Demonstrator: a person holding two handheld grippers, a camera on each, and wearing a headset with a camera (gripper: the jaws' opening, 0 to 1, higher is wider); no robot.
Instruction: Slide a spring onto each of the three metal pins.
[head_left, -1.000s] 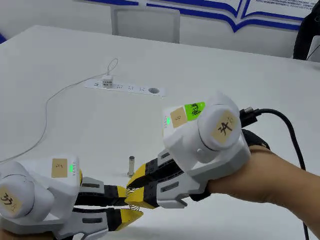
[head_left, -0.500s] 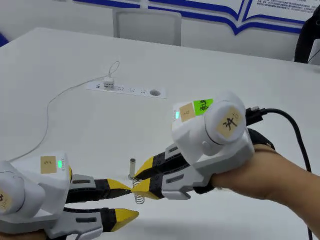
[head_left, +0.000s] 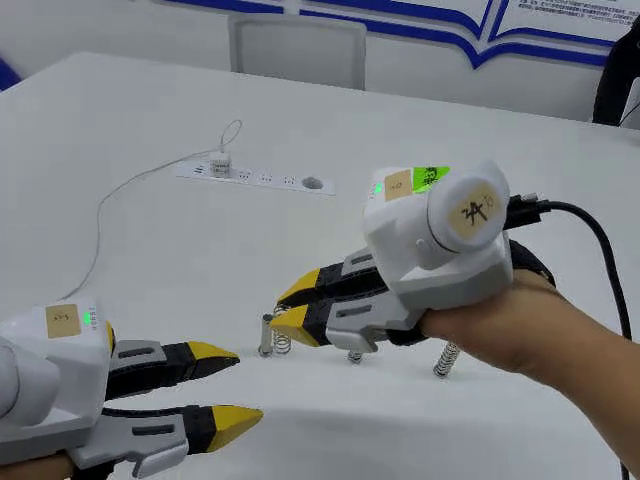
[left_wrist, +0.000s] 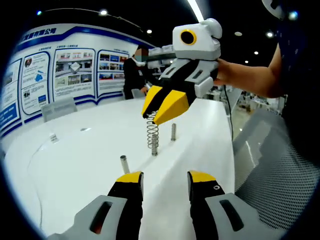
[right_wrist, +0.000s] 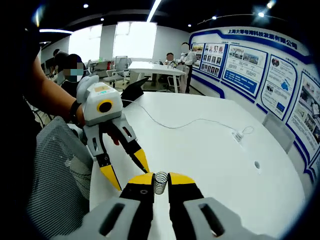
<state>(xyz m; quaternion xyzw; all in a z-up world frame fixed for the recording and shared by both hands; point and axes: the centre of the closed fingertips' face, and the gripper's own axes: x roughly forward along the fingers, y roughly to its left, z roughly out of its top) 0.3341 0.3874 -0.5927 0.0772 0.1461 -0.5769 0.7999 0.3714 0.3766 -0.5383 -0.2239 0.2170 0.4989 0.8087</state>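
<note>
On the white table (head_left: 150, 140), toward the near edge, your right gripper (head_left: 283, 310) holds a spring (head_left: 283, 342) by its top coil. The yellow jaw tips stand narrow, closed on the wire. In the left gripper view the spring hangs upright below those tips.

Pin positions:
- A bare pin (head_left: 266, 335) stands upright just beside the spring, at 9 o'clock of it in the head view.
- The lower end of the spring appears to sit over a second pin (left_wrist: 154, 149); the join is too small to confirm.
- A third pin (left_wrist: 173, 131) stands upright at 1 o'clock of the second, with no coil on it.

A second spring (head_left: 445, 358) stands tilted on the table at 3 o'clock of the held one, below your right hand (head_left: 520, 330).

Your left gripper (head_left: 235, 388) lies at 7 o'clock of the held spring, apart from it and from the pins. Its jaws are spread wide and grip nothing.

A power strip (head_left: 258, 177) lies at 12 o'clock, well apart from the work, with a white cable (head_left: 100, 215) running from it toward 8 o'clock.
</note>
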